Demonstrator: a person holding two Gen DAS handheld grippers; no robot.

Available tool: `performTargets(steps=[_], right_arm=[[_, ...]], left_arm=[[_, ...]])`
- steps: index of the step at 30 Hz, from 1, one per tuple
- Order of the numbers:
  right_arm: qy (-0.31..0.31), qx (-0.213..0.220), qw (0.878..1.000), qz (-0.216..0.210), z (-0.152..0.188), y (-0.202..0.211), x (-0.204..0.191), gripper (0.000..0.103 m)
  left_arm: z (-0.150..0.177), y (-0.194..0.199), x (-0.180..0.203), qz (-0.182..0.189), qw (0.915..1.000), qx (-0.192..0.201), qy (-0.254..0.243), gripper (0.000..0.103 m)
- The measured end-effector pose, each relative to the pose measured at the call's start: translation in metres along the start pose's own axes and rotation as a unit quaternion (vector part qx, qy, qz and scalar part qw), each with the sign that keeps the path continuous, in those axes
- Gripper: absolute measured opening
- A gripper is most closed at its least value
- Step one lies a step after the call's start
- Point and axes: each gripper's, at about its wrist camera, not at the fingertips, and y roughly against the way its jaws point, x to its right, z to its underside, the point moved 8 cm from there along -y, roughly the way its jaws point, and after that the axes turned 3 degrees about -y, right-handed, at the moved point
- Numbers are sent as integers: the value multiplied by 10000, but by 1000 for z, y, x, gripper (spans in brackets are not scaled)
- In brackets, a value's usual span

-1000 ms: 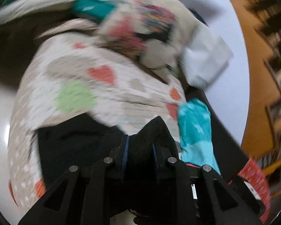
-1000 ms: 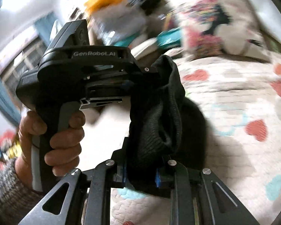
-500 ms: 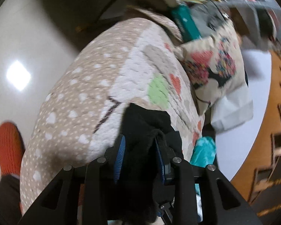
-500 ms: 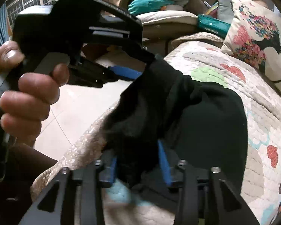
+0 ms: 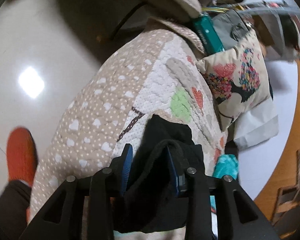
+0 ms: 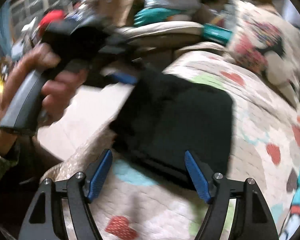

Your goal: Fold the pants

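Evidently the fold has just been laid down: the black pants point(image 6: 176, 118) lie as a compact dark block on the heart-patterned quilt point(image 6: 150, 204), near its left edge where it drops toward the pale floor. The right gripper point(image 6: 148, 172) has its blue pads point(image 6: 101, 172) spread wide and opening further; nothing is between them, and the near edge of the cloth sits just beyond the tips. The left gripper point(image 5: 149, 170) is narrower, its jaws opening too, and a bunched fold of the pants still fills the gap between the pads point(image 5: 127, 168), the fabric draping over the right one; it looks like a loosening grip rather than a firm one. From the right wrist view, a hand point(image 6: 50, 74) carries that left tool at the far left corner of the pants.

The next move calls for freeing that corner, drawing both tools clear without dragging the layers, then smoothing or making another fold.

Writing: a teal box point(image 5: 208, 34) by the printed cushion point(image 5: 238, 84) bears lettering too blurred to read.
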Motion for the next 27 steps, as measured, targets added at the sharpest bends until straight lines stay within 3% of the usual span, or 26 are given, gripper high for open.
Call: performTargets(steps=[6,12,15,19,24,27], right_arm=[[-1270,237,9908,391,-18,13,76,79],[-1482,-73,9873,570,-25,-22,95,78],[-1622,-280,9860,276,-22,-40,94,42],[-1676,-314,9847,365,-21,-40,98,40],[-1971,-452,9788,324,-4,-45,114,41],[-2205,-409,9745,118,0,-45,121,45]], left_arm=[[-3,3,-11,475,9968,-99,642,34],[0,1,-1,312,9990,-67,325,34],[-1,0,1,320,9990,-99,303,34],[-7,2,-7,448,9972,-126,592,35],[-33,35,-28,657,9901,539,1116,38],[-35,43,-26,499,9913,708,994,38]])
